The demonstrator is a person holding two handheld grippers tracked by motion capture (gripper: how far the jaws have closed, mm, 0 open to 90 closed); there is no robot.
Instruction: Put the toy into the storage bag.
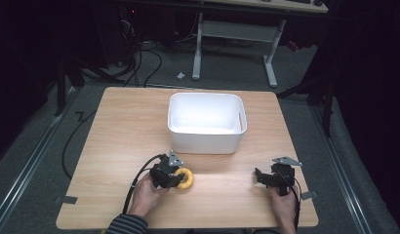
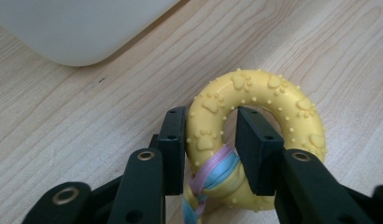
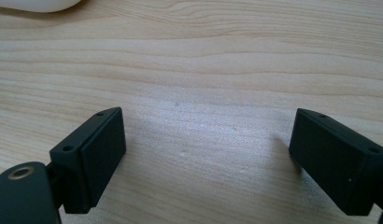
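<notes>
Our left gripper (image 2: 210, 133) has its jaws straddling one side of the yellow ring toy (image 2: 273, 102): one jaw sits outside the ring, the other inside its hole, and both seem to press on the rubber, so we judge it pinched. A pink and blue ribbon (image 2: 217, 168) is tied round the ring just near of the jaws. In the high view the left gripper (image 1: 174, 176) lies on the near left part of the wooden table (image 1: 125, 122), with the ring toy (image 1: 187, 179) resting on the table at its right side. Beyond it, toward the far middle of the table, stands the white bin (image 1: 206, 136), close to the ring but apart from it.

Our right gripper (image 3: 206, 156) hovers low over bare wood at the near right, jaws spread wide and holding nothing; we see it in the high view too (image 1: 271, 176).

We take the step in hand to be the grasp of the ring. The next move likely calls for a firm hold, a lift clear of the table, and a carry forward over the bin's near wall.
</notes>
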